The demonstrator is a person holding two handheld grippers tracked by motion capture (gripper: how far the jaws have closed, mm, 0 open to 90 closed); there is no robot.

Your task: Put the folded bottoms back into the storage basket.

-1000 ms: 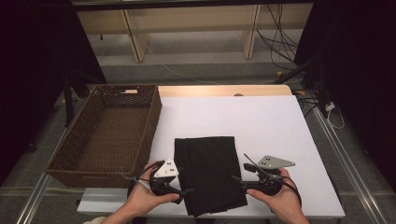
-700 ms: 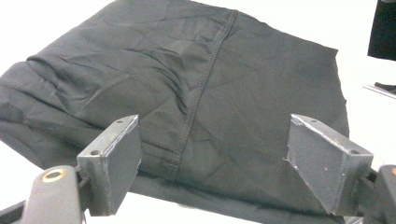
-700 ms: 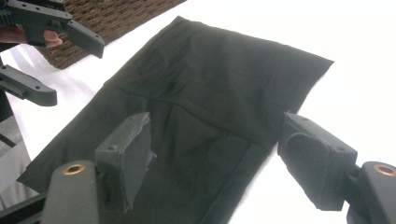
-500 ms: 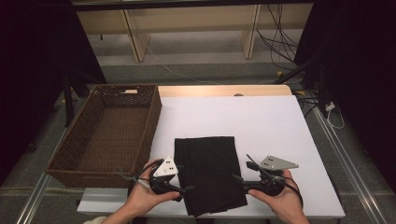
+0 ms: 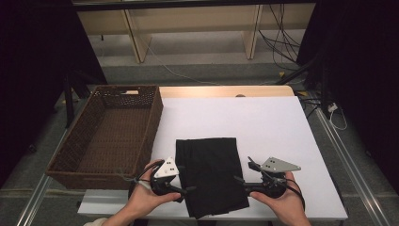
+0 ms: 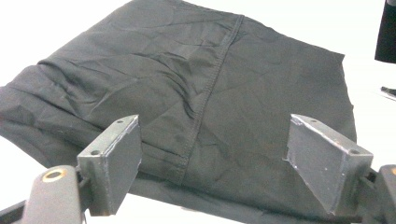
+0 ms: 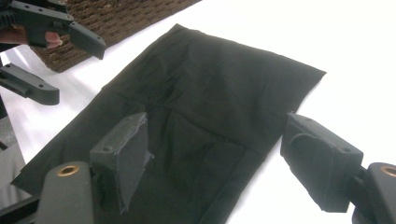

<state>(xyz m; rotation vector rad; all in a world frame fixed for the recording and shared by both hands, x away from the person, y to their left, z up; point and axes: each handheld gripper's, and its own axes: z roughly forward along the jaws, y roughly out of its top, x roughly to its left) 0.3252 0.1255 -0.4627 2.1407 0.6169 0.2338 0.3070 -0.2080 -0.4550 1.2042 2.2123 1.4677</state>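
Two hands entered from the near edge of the table (image 5: 282, 122), each holding a gripper level and aimed inward at the folded black cloth (image 5: 211, 174) between them. The left gripper (image 5: 188, 189) lay at the cloth's left edge, its jaws spread wide with nothing clamped; in the left gripper view the cloth (image 6: 210, 102) lay just ahead of and under the two grey pads. The right gripper (image 5: 237, 179) sat at the cloth's right edge, its jaws having just been opening; in the right gripper view the cloth (image 7: 205, 112) lay flat beneath the parted pads, released.

The cloth was a matte woven fabric, roughly rectangular, with a stitched seam and soft creases, resting on the near middle of the smooth white tabletop. A brown woven wicker basket (image 5: 70, 155), rectangular with sloping walls, stood just to its left. Each gripper carried a grey three-cornered plate.

Compared with a second earlier, both hands and the cloth had stayed in place.
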